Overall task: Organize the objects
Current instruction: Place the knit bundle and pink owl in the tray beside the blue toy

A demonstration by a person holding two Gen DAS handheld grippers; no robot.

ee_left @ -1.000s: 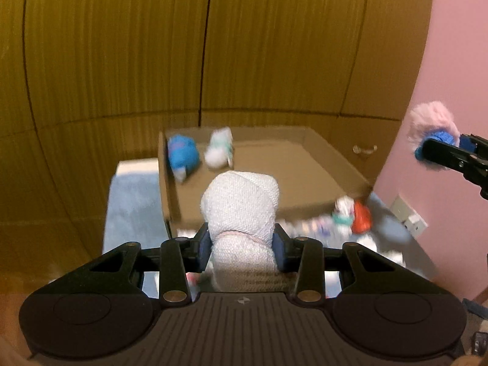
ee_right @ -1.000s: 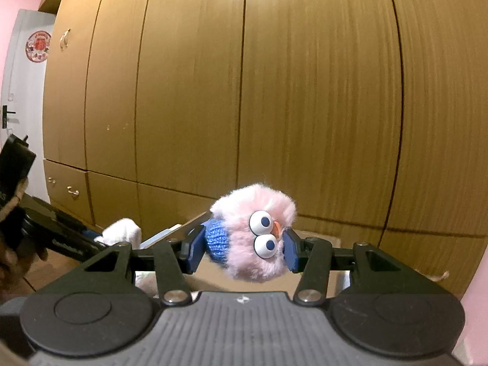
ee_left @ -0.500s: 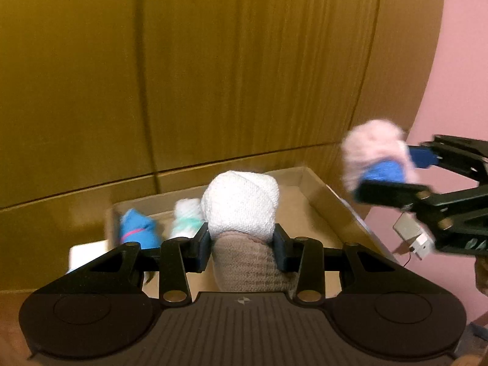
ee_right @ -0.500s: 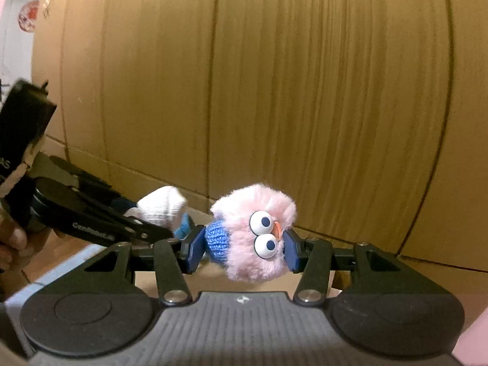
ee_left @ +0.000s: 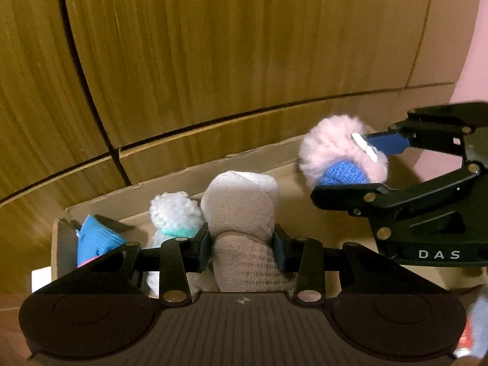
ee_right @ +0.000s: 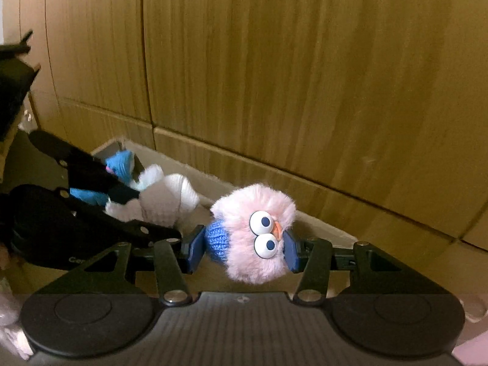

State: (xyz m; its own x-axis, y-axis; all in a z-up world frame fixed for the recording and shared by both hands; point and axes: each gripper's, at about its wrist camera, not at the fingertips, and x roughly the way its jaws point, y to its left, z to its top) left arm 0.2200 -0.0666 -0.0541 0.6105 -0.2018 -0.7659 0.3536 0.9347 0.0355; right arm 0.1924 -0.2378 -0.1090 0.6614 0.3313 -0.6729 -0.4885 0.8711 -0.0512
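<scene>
At centre of the left wrist view, left gripper (ee_left: 242, 242) clamped on a rolled beige sock (ee_left: 241, 210), jaws pressed to both its sides, above a cardboard box (ee_left: 189, 180). At right, right gripper (ee_left: 363, 164) clamped on a pink fluffy toy (ee_left: 332, 149), likewise over the box. In the box's left corner, a blue toy (ee_left: 94, 239) beside a white fuzzy toy (ee_left: 175, 213). Across the upper frame, wooden cabinet doors (ee_left: 244, 45). In the right wrist view, toy (ee_right: 253, 231) pinched between jaws (ee_right: 242, 248).

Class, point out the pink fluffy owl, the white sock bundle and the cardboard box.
Pink fluffy owl (ee_right: 244, 213), right wrist view: its fur.
White sock bundle (ee_left: 241, 204), left wrist view: its upper fold.
Cardboard box (ee_left: 195, 177), left wrist view: its back wall.
</scene>
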